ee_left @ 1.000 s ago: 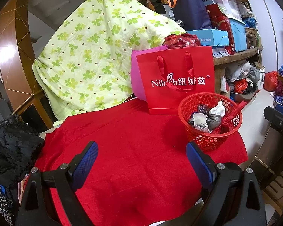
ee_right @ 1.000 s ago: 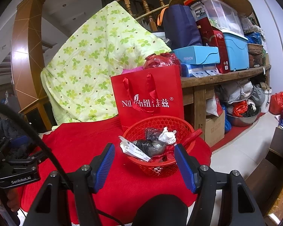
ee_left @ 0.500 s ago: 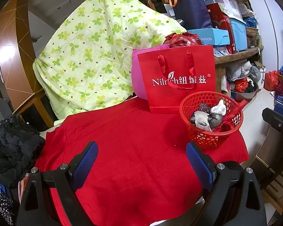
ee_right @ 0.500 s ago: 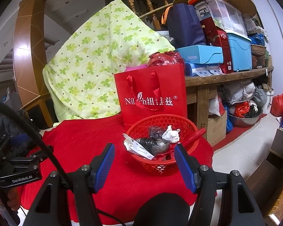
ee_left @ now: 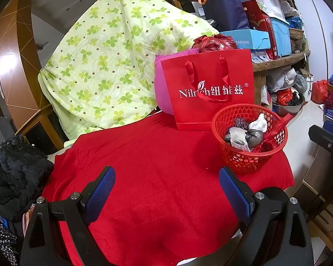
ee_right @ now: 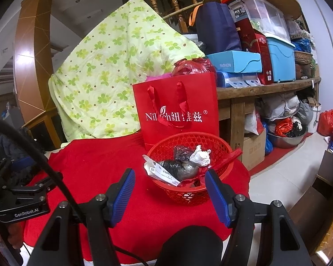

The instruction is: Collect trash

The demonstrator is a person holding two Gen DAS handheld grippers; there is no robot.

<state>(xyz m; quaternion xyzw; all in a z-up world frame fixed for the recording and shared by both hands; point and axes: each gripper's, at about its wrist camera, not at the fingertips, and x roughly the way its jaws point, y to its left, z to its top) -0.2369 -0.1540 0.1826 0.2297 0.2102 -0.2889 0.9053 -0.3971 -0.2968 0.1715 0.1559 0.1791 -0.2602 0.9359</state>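
Observation:
A red mesh basket stands on the red cloth near the table's right edge. Inside lie crumpled white paper, grey wrappers, a printed label and red plastic. My left gripper is open over bare cloth, left of and nearer than the basket, with nothing between its blue pads. My right gripper is open just in front of the basket's near rim, holding nothing.
A red paper bag stands behind the basket, with a pink bag and a green-patterned quilt beside it. Black clothes lie at the left. A cluttered wooden shelf is at the right. The left gripper's body shows at left.
The right wrist view has crept slightly so the basket sits a little farther right and higher. Both grippers keep the same opening; nothing was picked up or dropped.

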